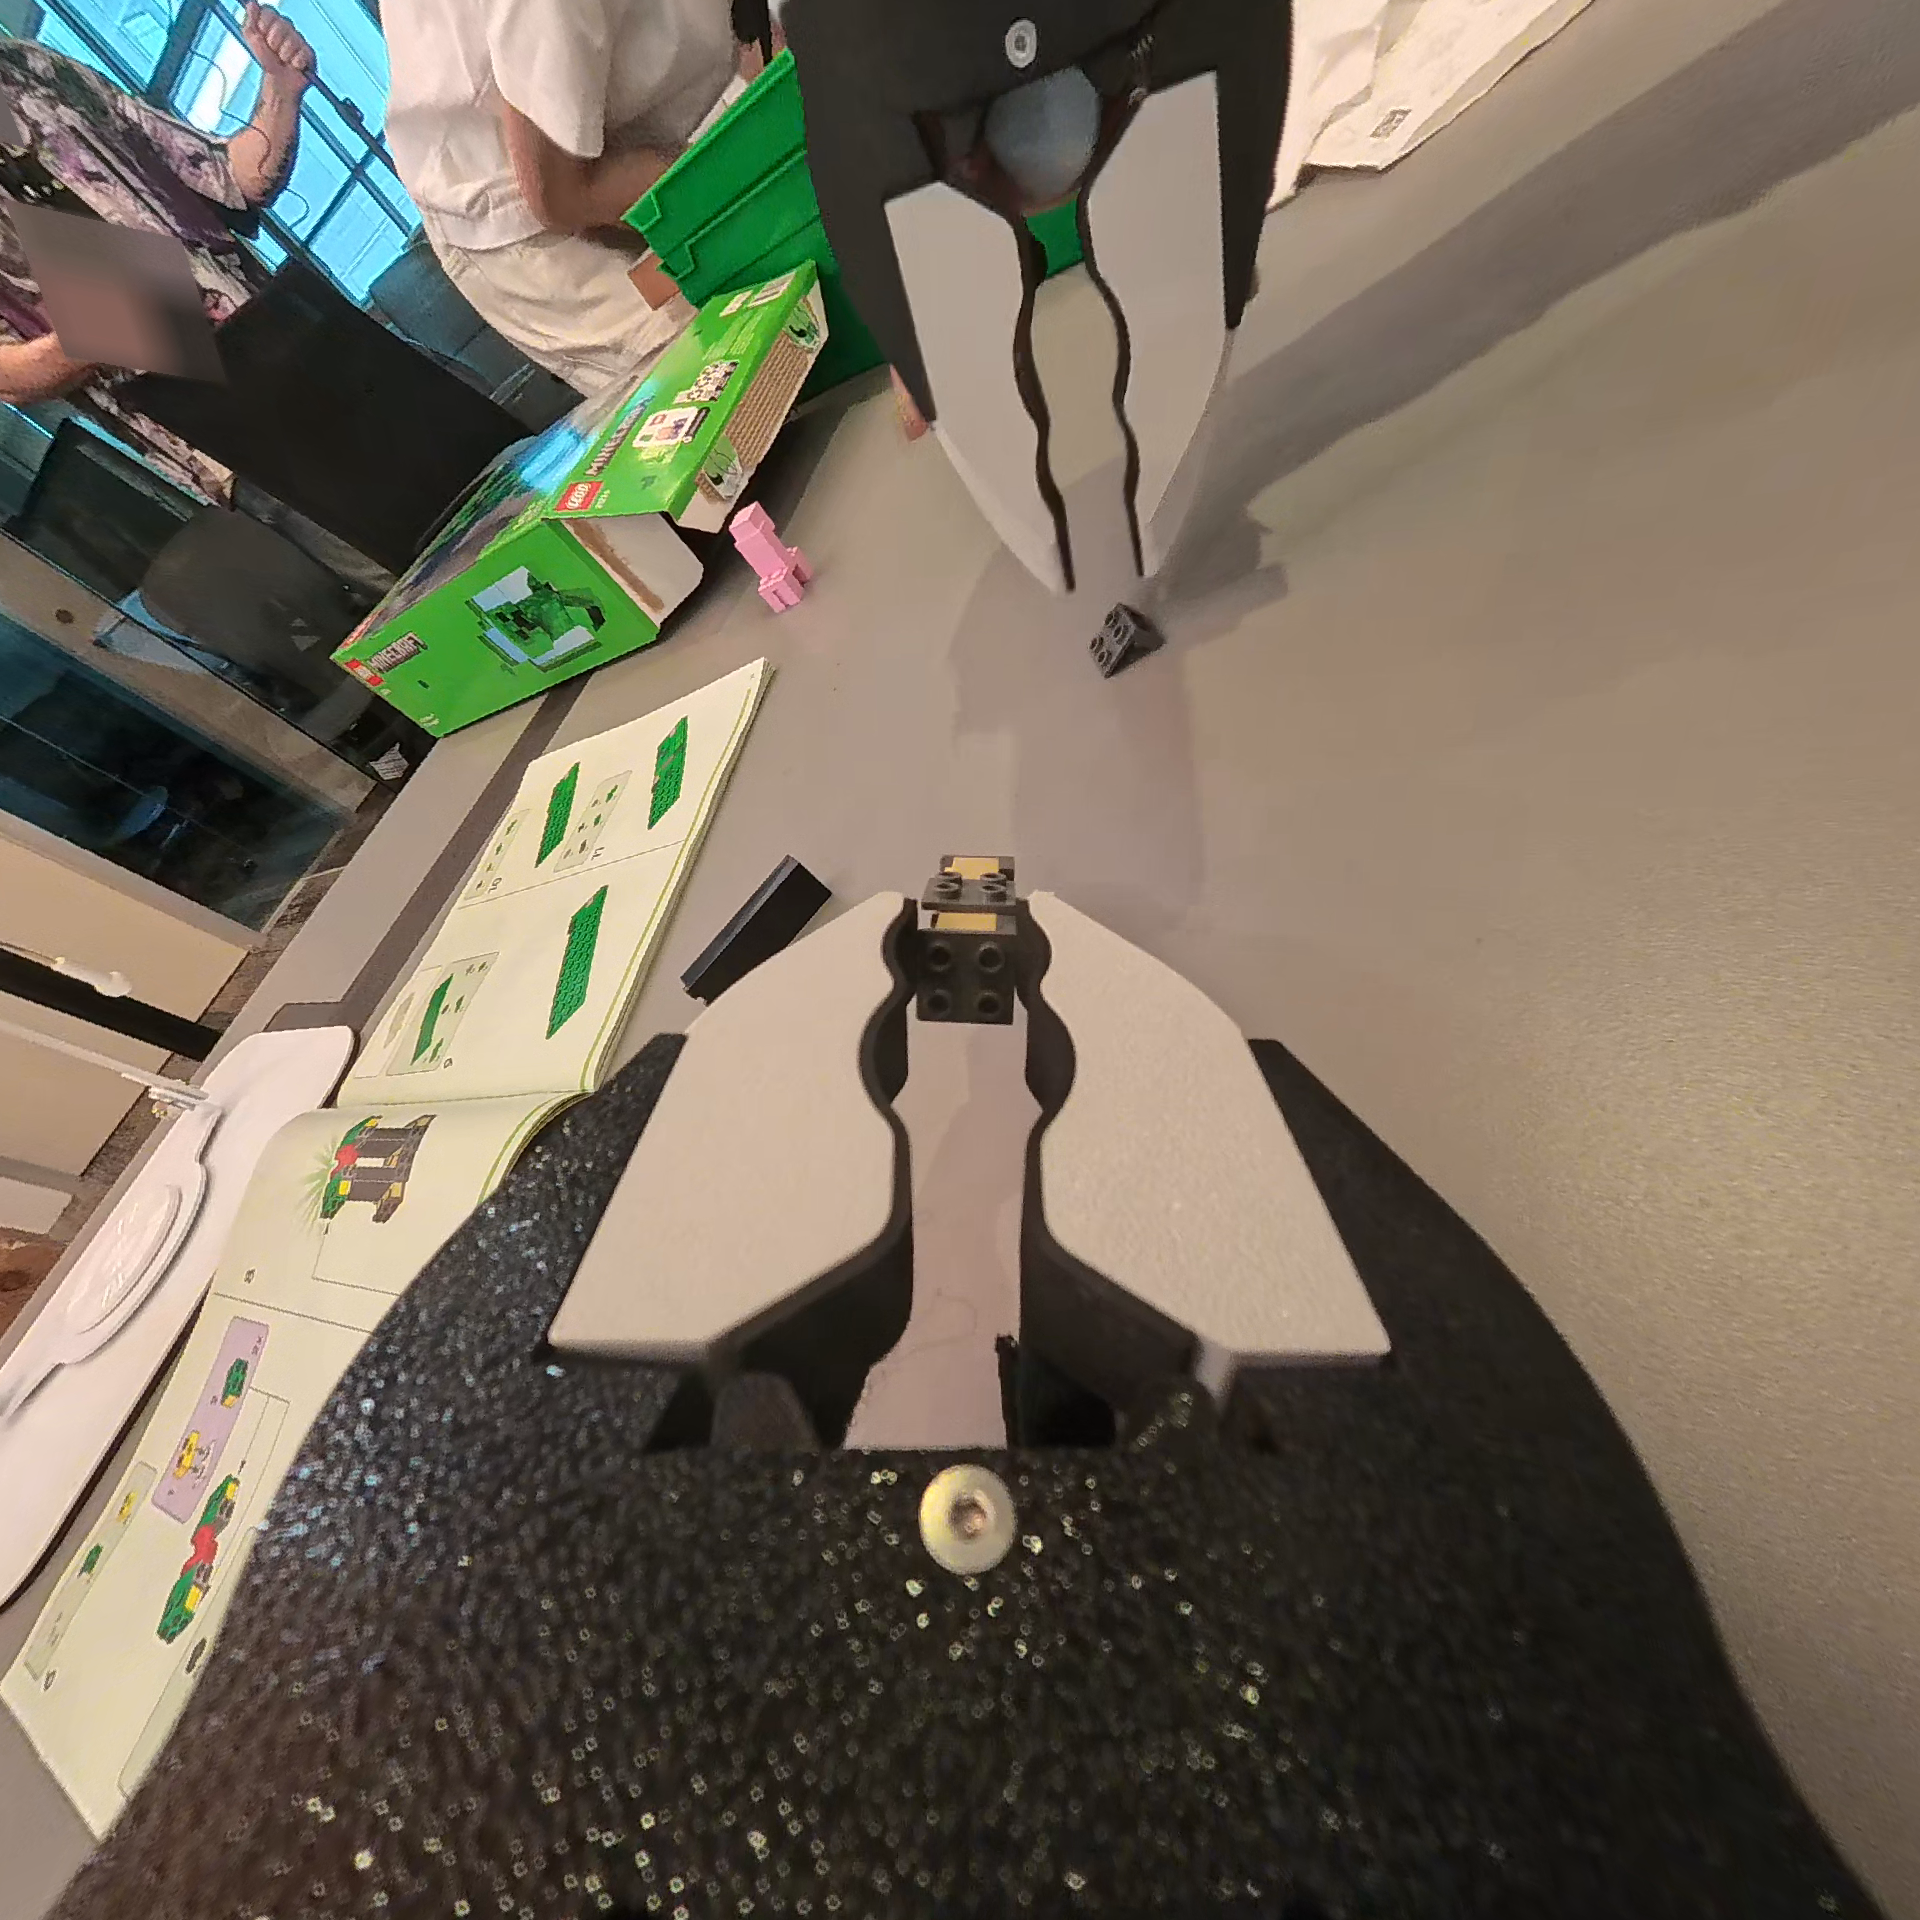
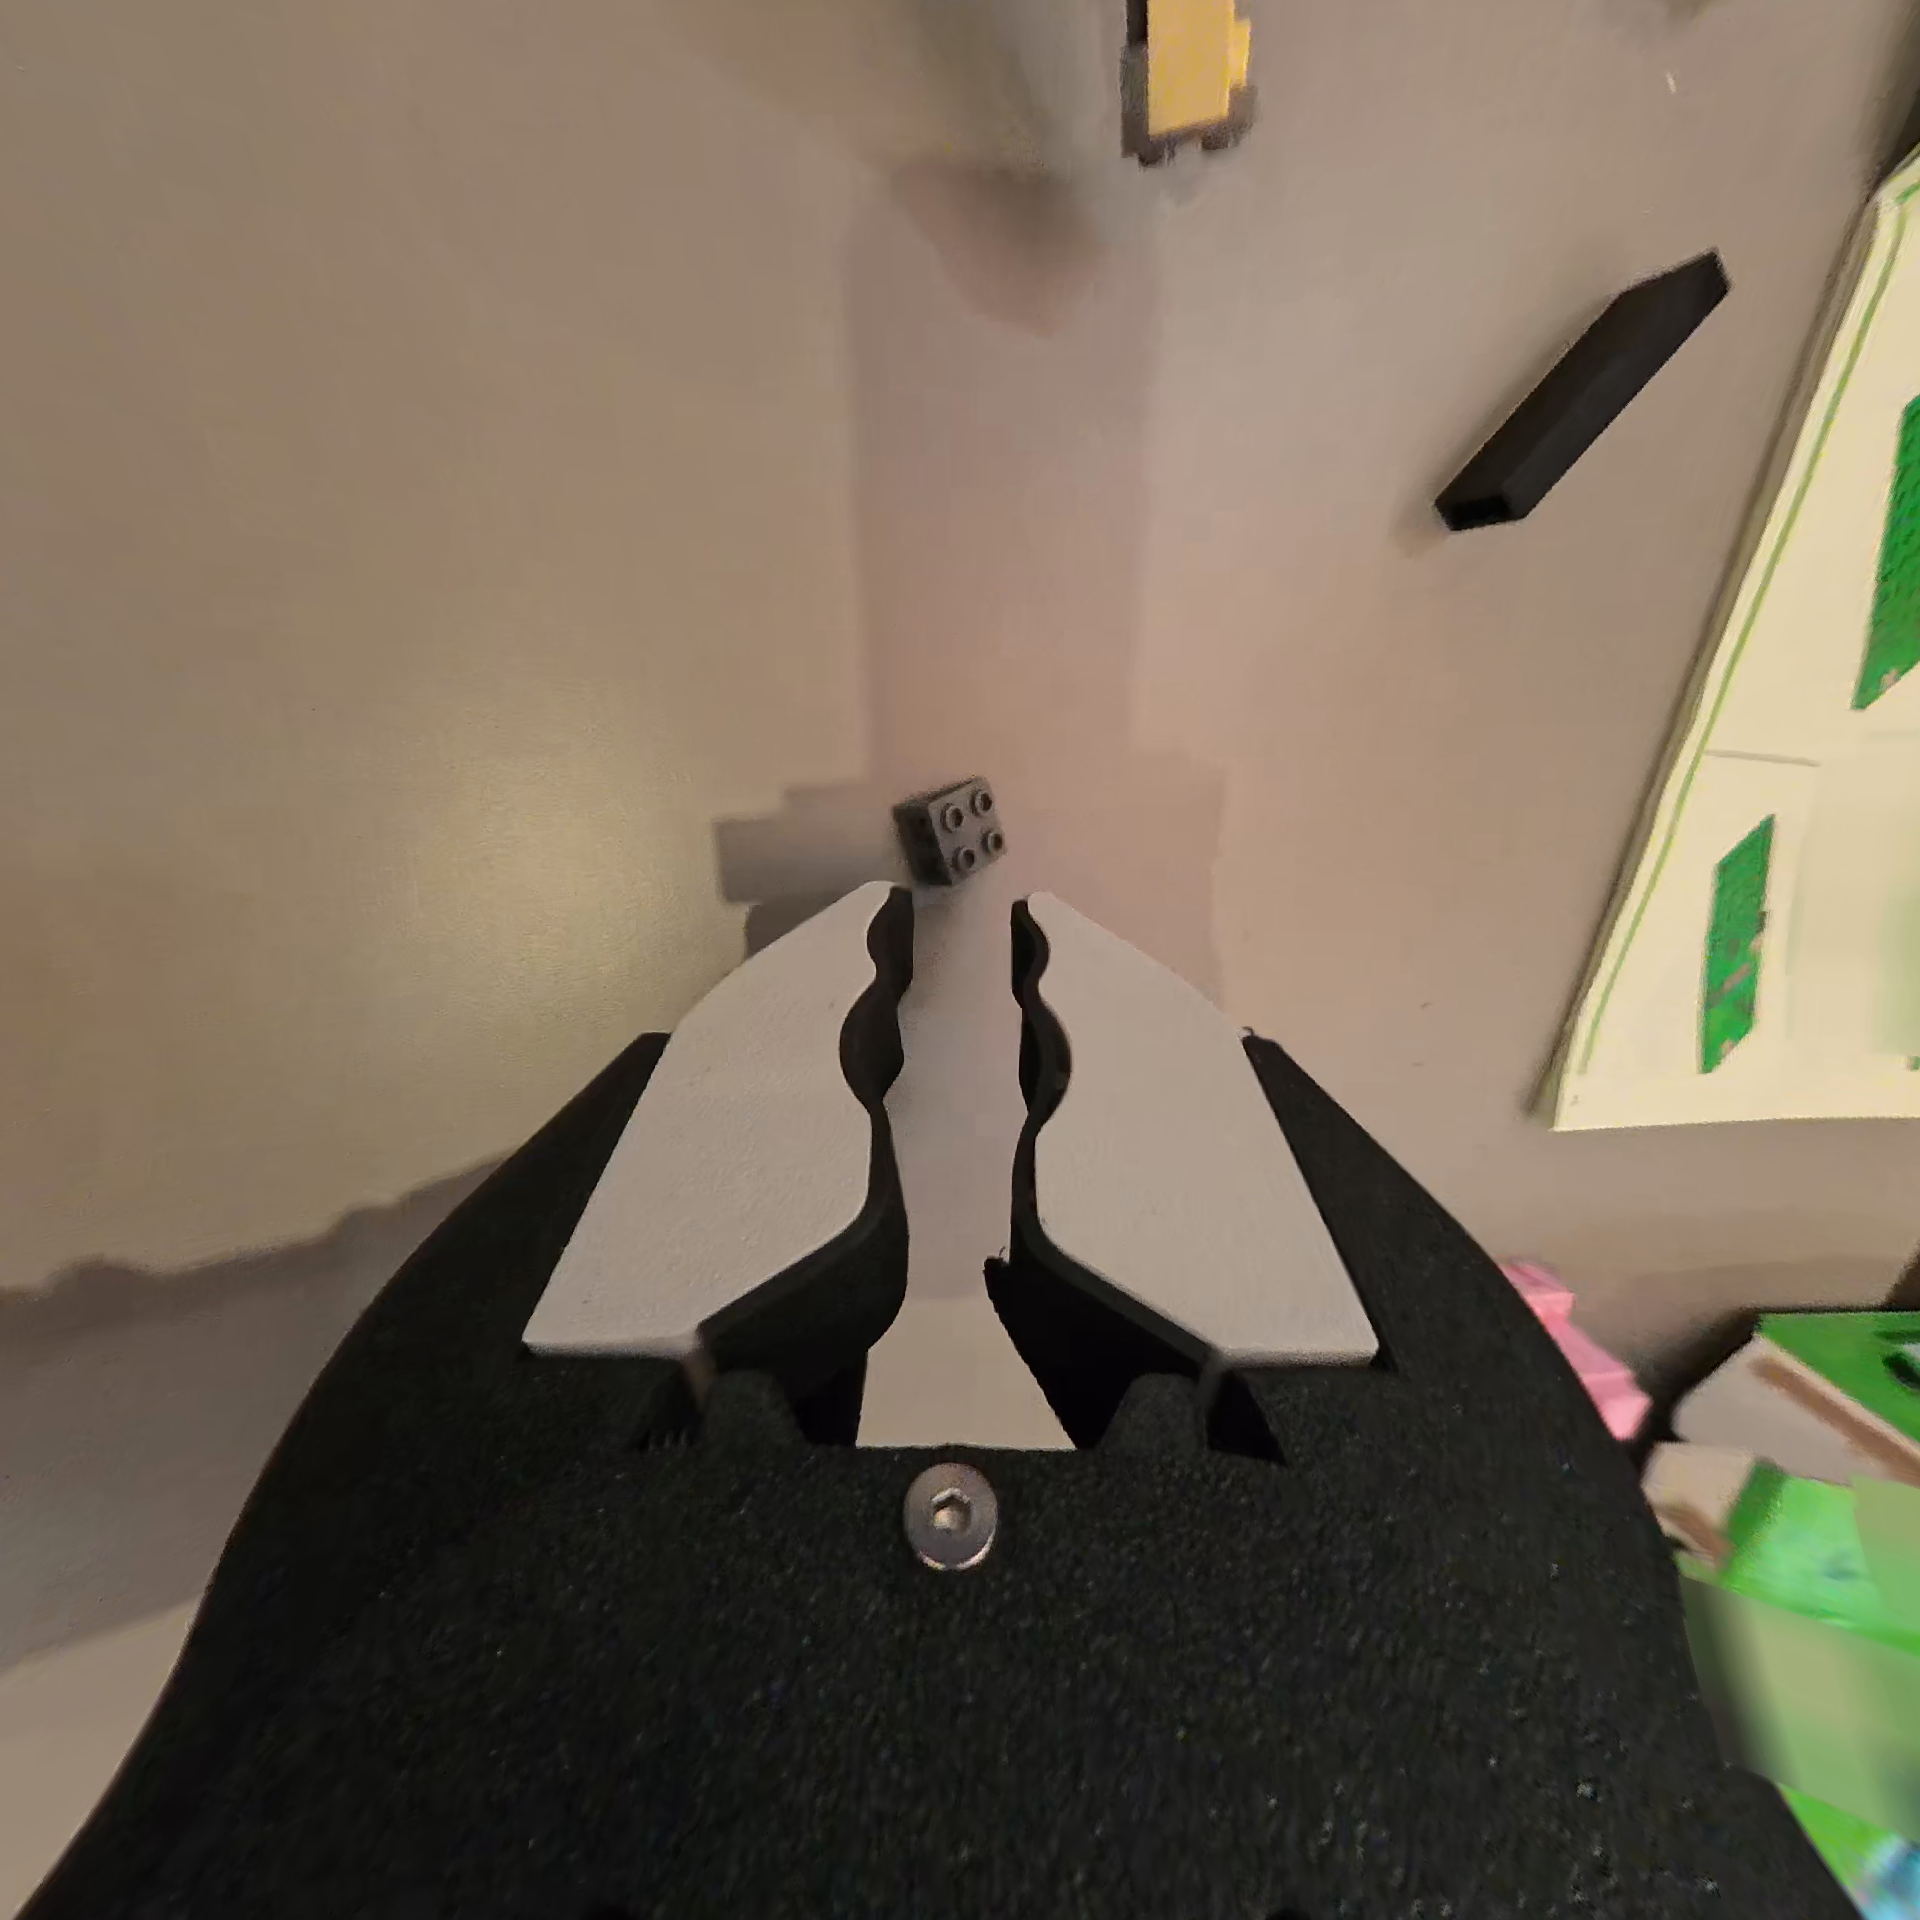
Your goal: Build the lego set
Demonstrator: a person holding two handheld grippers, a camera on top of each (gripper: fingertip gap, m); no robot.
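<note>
Left wrist view: left gripper (image 1: 966, 935) has its white fingers pinched on a small stack of dark grey and tan lego bricks (image 1: 966, 951), a four-stud dark face turned toward the camera, tan layers showing beyond it near the fingertips; grip sits right at the tips, so little margin. A long black rectangular lego beam (image 1: 756, 925) lies on the grey table (image 1: 1558, 935) just left of the tips, beside the open instruction booklet with green plate diagrams (image 1: 582, 883). Farther off, the right gripper (image 1: 1103, 566) points down with a gap between its tips, just above a loose small dark grey two-by-two lego brick (image 1: 1124, 630). Pink blocky lego pig figure (image 1: 771, 559), green cardboard lego box (image 1: 582, 551) and green plastic bin (image 1: 727, 223) sit at the far left edge; two people stand behind. Right wrist view: right gripper (image 2: 961, 899) is spread and empty, the dark grey brick (image 2: 954, 831) lying just beyond the tips, slightly left of centre and rotated against the finger line, not yet between them. The stack (image 2: 1184, 78) shows blurred at top, the black beam (image 2: 1579, 390) upper right, the booklet (image 2: 1766, 727) at right. Risks, as judgement: closing on the brick while it is off-centre and skewed would likely catch a corner and spin or flick it away across the smooth table; coming down too low could push it forward instead of straddling it. On the left, the tip-only pinch could let the stack twist or split when a brick gets pressed on.
</note>
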